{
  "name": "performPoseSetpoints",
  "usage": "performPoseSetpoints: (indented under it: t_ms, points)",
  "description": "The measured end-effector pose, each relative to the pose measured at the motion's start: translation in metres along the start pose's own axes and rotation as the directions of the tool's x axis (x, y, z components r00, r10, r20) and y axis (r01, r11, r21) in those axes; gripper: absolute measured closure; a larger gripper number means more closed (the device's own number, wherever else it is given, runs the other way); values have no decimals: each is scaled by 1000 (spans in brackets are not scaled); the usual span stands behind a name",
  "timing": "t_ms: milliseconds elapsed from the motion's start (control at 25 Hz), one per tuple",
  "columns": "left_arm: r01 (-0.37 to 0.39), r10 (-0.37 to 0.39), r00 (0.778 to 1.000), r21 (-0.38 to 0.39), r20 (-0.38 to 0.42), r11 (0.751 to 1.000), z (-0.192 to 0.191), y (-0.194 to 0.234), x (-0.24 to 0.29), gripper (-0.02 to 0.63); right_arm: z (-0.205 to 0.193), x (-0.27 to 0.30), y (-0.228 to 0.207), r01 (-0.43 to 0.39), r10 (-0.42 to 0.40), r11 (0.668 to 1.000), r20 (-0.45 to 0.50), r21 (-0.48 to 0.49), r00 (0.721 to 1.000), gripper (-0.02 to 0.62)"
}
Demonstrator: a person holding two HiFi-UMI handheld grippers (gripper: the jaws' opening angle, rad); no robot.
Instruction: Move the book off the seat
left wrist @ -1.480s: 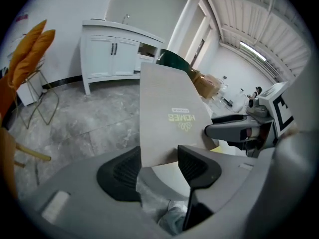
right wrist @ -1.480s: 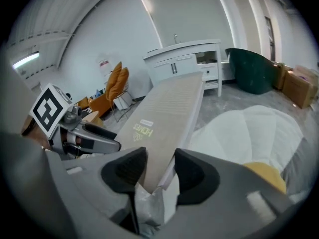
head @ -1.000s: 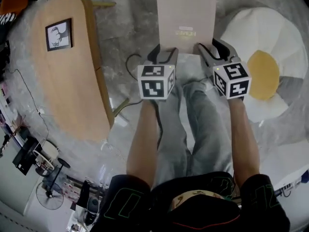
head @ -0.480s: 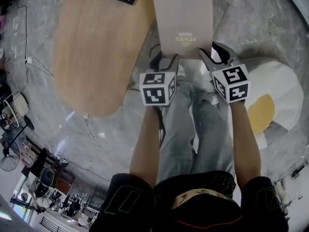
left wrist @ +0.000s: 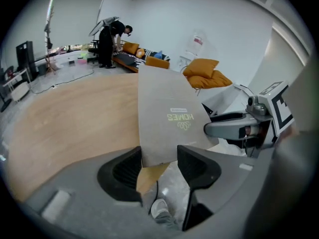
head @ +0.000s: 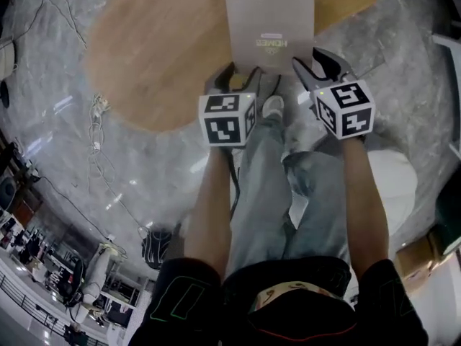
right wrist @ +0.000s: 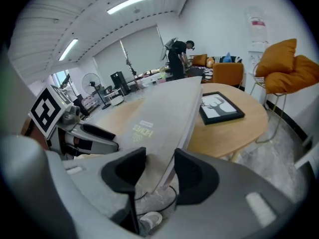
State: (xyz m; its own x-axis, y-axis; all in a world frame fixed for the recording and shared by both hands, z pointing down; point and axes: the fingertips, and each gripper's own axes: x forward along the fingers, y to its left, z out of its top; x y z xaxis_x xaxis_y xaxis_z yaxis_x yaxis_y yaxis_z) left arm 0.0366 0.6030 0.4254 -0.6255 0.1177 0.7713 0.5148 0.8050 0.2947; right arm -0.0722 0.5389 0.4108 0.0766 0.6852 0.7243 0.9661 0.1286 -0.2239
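A large flat beige book (head: 268, 20) hangs level in the air, its far part over a round wooden table (head: 158, 56). My left gripper (head: 232, 74) is shut on the book's near left corner and my right gripper (head: 308, 62) on its near right corner. In the left gripper view the book (left wrist: 169, 116) runs out from between the jaws of the left gripper (left wrist: 158, 158), with the right gripper (left wrist: 234, 128) beside it. The right gripper view shows the book (right wrist: 154, 118) edge-on between the pads of the right gripper (right wrist: 159, 168). The white seat (head: 392, 179) lies behind, at the lower right.
A framed picture (right wrist: 221, 107) lies on the table's far side. Loose cables (head: 97, 121) trail over the marble floor left of the table. My legs and a shoe (head: 272, 107) are under the grippers. A person (left wrist: 107, 44) stands far off by orange sofas.
Both grippers have carried the book away from the white seat to the wooden table. The table has swung under the book; the seat has dropped to the lower right.
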Motion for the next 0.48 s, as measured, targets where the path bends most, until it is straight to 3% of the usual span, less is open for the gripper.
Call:
performPoseSetpoints:
  t_ms: [240, 480]
  points:
    - [-108, 109, 994, -119, 4, 987, 4, 32, -3, 367, 25, 38, 11, -128, 124, 988, -48, -88, 991, 413]
    - [-204, 208, 978, -250, -10, 946, 16, 61, 13, 367, 50, 87, 4, -273, 257, 952, -120, -138, 959, 411]
